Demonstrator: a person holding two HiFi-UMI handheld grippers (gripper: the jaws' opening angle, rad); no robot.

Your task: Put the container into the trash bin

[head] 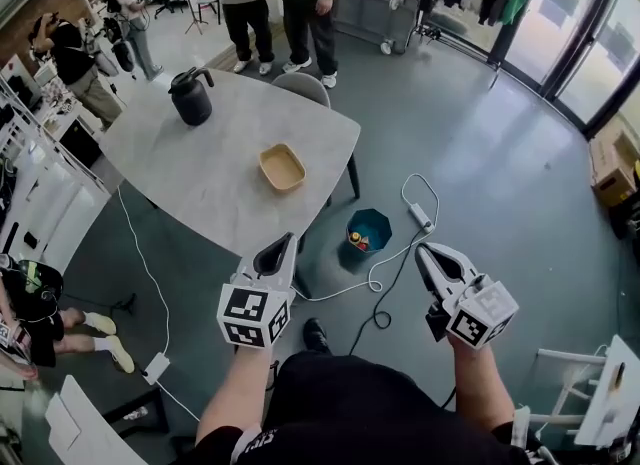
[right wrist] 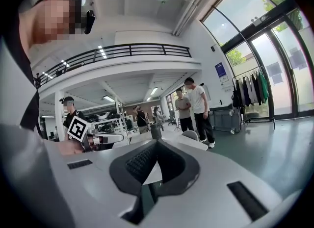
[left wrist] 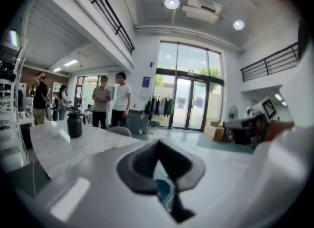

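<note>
Container: one tan shallow square container (head: 282, 167), on the pale round table (head: 190, 173), well ahead of both tools.
Bin: one teal hexagonal trash bin (head: 368, 231), on the floor beside the table.
Grippers: two, left gripper (head: 287, 242) and right gripper (head: 420, 250), jaws pressed together, empty.

My left gripper (head: 288, 241) and right gripper (head: 421, 251) have smooth white plastic shells and black ribbed pads (right wrist: 136, 162). The table (head: 190, 168) top looks pale, matt, stone-like. The container (head: 282, 167) is matt tan, the trash bin (head: 369, 228) teal plastic, the floor (head: 480, 153) smooth grey, faintly glossy.
</note>
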